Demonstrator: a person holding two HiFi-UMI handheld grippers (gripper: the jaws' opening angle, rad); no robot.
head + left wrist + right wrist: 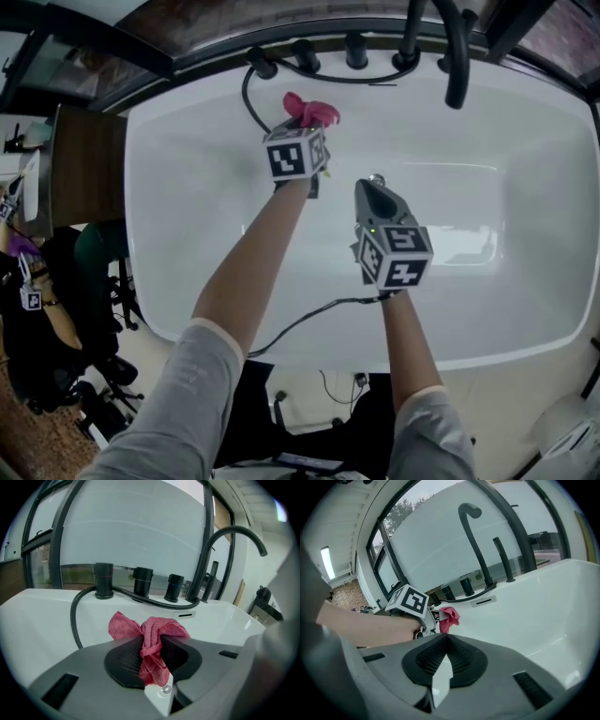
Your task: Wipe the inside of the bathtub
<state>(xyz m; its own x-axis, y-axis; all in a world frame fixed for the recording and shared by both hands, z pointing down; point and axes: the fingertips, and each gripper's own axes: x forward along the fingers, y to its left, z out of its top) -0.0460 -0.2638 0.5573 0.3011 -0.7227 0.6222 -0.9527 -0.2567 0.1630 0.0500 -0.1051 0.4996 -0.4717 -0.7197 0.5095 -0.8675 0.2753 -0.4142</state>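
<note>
The white bathtub fills the head view. My left gripper is shut on a bunched red cloth, held up near the tub's far wall under the taps. In the left gripper view the red cloth is pinched between the pads and bulges out ahead of the left gripper. My right gripper hovers over the middle of the tub, its jaws closed together with nothing between them. In the right gripper view the right gripper points toward the cloth.
Black tap knobs, a curved black spout and a black shower hose line the far rim. A drain fitting shows by the right gripper. A wooden surface stands left of the tub; a person sits at far left.
</note>
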